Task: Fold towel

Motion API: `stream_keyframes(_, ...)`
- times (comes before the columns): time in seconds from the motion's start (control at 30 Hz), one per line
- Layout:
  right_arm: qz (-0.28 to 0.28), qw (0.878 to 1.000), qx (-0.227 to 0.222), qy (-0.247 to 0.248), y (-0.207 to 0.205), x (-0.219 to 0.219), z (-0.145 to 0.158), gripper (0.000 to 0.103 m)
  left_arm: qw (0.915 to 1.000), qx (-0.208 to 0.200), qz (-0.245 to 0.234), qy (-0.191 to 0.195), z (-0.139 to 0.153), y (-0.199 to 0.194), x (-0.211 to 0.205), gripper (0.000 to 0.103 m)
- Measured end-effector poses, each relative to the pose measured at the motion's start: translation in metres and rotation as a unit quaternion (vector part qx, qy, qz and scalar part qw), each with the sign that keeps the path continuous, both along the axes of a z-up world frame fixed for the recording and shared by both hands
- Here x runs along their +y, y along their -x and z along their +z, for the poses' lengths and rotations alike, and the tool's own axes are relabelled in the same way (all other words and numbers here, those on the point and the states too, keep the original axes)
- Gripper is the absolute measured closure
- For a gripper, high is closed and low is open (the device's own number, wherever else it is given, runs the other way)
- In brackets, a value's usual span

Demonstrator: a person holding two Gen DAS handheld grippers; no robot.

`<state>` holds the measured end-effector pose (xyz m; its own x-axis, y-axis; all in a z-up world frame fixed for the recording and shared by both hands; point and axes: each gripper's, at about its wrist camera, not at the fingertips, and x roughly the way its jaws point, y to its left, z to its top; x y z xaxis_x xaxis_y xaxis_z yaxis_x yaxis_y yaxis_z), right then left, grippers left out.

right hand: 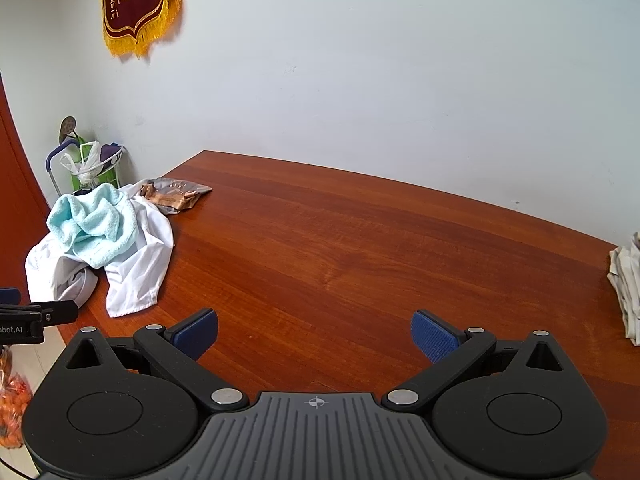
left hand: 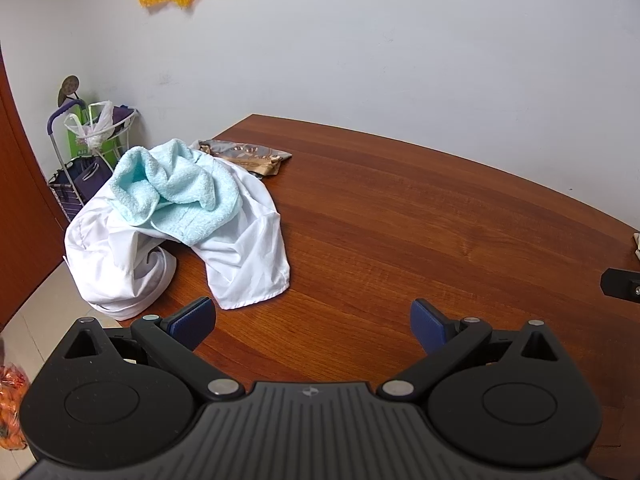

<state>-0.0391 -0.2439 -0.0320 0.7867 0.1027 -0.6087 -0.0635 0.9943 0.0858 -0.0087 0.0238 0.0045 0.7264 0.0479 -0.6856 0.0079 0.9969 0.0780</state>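
The light-blue towel [left hand: 172, 188] lies crumpled on a white garment [left hand: 248, 256] at the wooden table's [left hand: 400, 220] far left corner, hiding part of it. Behind it, a patterned cloth [left hand: 248, 154] is half covered, possibly a scarf. Left gripper [left hand: 312, 324] and right gripper [right hand: 314, 334] hover wide open, empty, touching nothing.

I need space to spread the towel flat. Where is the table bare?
The table is bare from the white cloth across to the folded pile at the right edge. The left end is crowded: towel on the cloth, brown fabric behind.
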Motion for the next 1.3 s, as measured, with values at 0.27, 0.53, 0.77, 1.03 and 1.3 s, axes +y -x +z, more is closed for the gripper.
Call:
stream_keyframes(0.27, 0.016, 1.000, -0.001, -0.004, -0.004, 0.022, -0.003, 0.000, 0.9999, 0.000, 0.017, 0.001, 0.001, 0.007, 0.027, 0.000)
stream_keyframes(0.53, 0.082, 0.997, 0.006, -0.012, -0.025, 0.061, -0.009, 0.000, 0.9992, -0.002, 0.038, -0.011, 0.003, 0.020, 0.059, 0.000)
stream_keyframes(0.77, 0.149, 0.989, 0.010, -0.004, -0.061, 0.114, -0.012, 0.000, 0.9968, -0.004, 0.079, -0.008, 0.009, 0.021, 0.106, 0.000)
stream_keyframes(1.03, 0.204, 0.979, 0.005, -0.003, -0.117, 0.188, -0.013, 0.000, 0.9950, -0.004, 0.100, 0.000, 0.011, -0.010, 0.163, 0.000)
stream_keyframes(1.3, 0.255, 0.967, -0.004, -0.011, -0.180, 0.280, -0.011, 0.000, 0.9971, -0.002, 0.075, -0.010, 0.015, -0.050, 0.217, 0.000)
